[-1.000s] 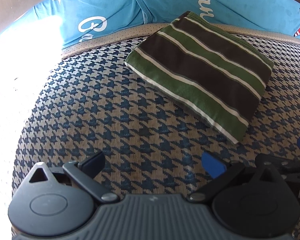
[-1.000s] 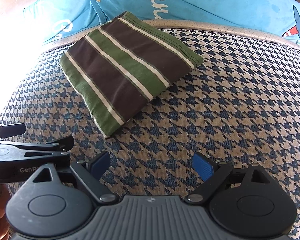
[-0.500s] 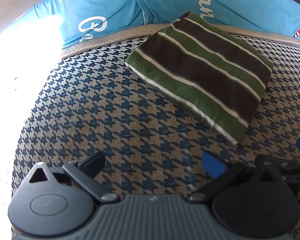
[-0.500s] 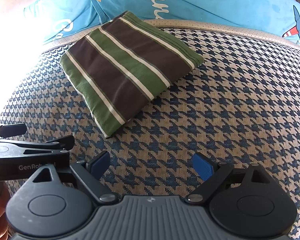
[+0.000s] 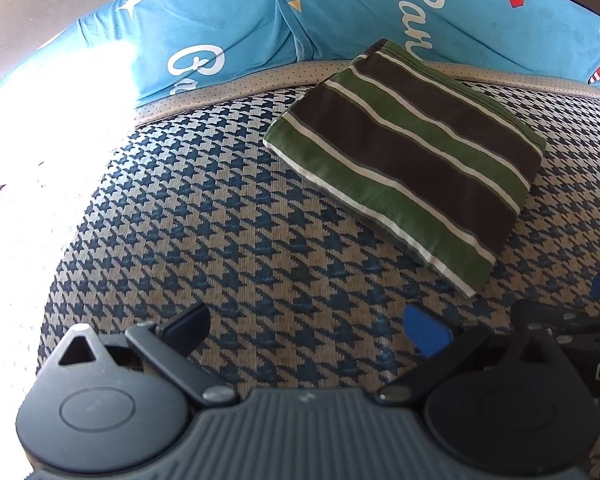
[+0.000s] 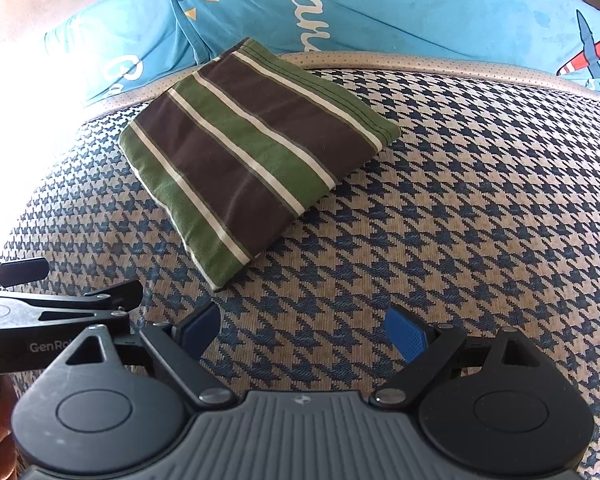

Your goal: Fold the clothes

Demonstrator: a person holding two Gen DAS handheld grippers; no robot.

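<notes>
Left wrist view: folded green-and-brown striped cloth (image 5: 404, 160) lies on the blue-and-beige houndstooth cushion (image 5: 220, 216). Left gripper (image 5: 306, 330) and right gripper (image 6: 302, 332) hover nearby, jaws apart, empty.

A houndstooth-covered surface (image 5: 228, 216) is seen, on which a folded striped garment (image 5: 408, 160) is laid flat, blue cushions (image 5: 228, 36) behind.

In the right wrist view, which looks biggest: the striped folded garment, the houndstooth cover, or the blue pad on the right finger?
1. Houndstooth cover
2. Striped folded garment
3. Blue pad, smallest even though it is nearest the camera.
</notes>
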